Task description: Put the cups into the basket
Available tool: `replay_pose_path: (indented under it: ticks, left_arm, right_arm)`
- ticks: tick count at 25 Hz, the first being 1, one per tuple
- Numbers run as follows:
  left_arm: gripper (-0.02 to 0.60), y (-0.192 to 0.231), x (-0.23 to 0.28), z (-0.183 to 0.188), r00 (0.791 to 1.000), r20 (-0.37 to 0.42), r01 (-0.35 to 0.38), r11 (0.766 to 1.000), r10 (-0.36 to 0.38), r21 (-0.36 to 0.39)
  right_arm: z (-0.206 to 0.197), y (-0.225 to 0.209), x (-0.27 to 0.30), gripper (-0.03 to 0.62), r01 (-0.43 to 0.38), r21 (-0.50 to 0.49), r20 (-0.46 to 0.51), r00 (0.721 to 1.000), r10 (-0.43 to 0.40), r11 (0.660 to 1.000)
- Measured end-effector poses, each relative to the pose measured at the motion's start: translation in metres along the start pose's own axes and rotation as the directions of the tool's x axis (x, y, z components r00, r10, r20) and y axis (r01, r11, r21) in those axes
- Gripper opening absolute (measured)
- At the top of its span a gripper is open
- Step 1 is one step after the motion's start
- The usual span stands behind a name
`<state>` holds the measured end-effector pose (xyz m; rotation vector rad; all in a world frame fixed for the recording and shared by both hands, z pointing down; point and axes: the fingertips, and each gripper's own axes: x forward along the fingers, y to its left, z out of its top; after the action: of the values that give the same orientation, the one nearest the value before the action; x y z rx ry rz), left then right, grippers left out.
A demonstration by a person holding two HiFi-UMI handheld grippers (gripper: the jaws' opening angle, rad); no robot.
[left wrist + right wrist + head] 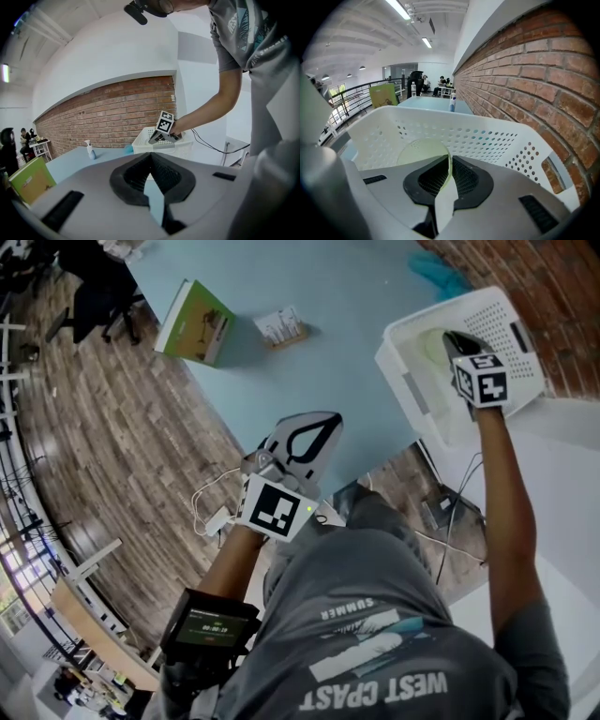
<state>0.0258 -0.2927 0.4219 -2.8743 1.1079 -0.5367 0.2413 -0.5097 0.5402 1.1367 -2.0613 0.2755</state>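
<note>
A white perforated basket (pixel 401 345) stands at the right end of the pale blue table (pixel 337 296). My right gripper (pixel 459 341) reaches down into it, shut on the rim of a pale green translucent cup (pixel 432 349). In the right gripper view the thin cup wall (pixel 421 151) runs between the pads at the gripper tips (pixel 450 161), with the basket wall (pixel 487 136) behind. My left gripper (pixel 322 426) hovers over the table's near edge, shut and holding nothing. From the left gripper (pixel 151 157) the basket (pixel 140 146) and right gripper (pixel 157 137) show ahead.
A green-and-white book (pixel 194 322) and a small box (pixel 281 327) lie on the far part of the table, a blue cloth (pixel 441 273) beyond the basket. A spray bottle (pixel 89 150) stands near the brick wall. Cables trail on the wooden floor below.
</note>
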Motion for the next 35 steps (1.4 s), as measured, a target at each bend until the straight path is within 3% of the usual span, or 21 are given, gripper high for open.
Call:
replay_pose_path:
  ticks: [11, 19, 23, 26, 29, 32, 35]
  left_arm:
    - [0.0, 0.008, 0.0, -0.007, 1.0, -0.009, -0.012, 1.0, 0.012, -0.008]
    - [0.0, 0.01, -0.002, -0.008, 1.0, -0.014, -0.008, 1.0, 0.008, -0.007]
    - [0.0, 0.01, -0.005, -0.008, 1.0, -0.012, -0.004, 1.0, 0.004, -0.005]
    - [0.0, 0.01, -0.008, -0.005, 1.0, -0.007, 0.0, 1.0, 0.0, 0.004]
    - [0.0, 0.009, -0.012, 0.0, 1.0, 0.0, 0.004, 1.0, -0.004, 0.015]
    - [0.0, 0.009, -0.019, 0.005, 1.0, 0.013, 0.004, 1.0, -0.004, 0.026]
    - [0.0, 0.009, -0.029, 0.008, 1.0, 0.022, 0.002, 0.999, -0.002, 0.039]
  right_arm:
    - [-0.033, 0.001, 0.041, 0.037, -0.034, 0.039, -0.132, 0.991, 0.039, 0.999]
    - [-0.052, 0.004, 0.055, 0.038, -0.064, 0.098, -0.193, 0.978, 0.082, 0.993]
    - [-0.051, 0.0, 0.051, 0.045, -0.048, 0.09, -0.203, 0.977, 0.066, 0.995]
    - [-0.032, -0.004, 0.04, 0.106, -0.028, 0.077, -0.167, 0.985, 0.041, 0.997]
    - [-0.004, -0.005, 0.023, 0.109, -0.012, 0.074, -0.088, 0.996, 0.018, 0.997]
    - [0.037, -0.006, -0.007, 0.109, 0.034, 0.066, 0.046, 0.998, -0.037, 0.997]
    - [0.086, 0.005, -0.052, 0.099, 0.049, 0.065, 0.227, 0.972, -0.063, 0.997]
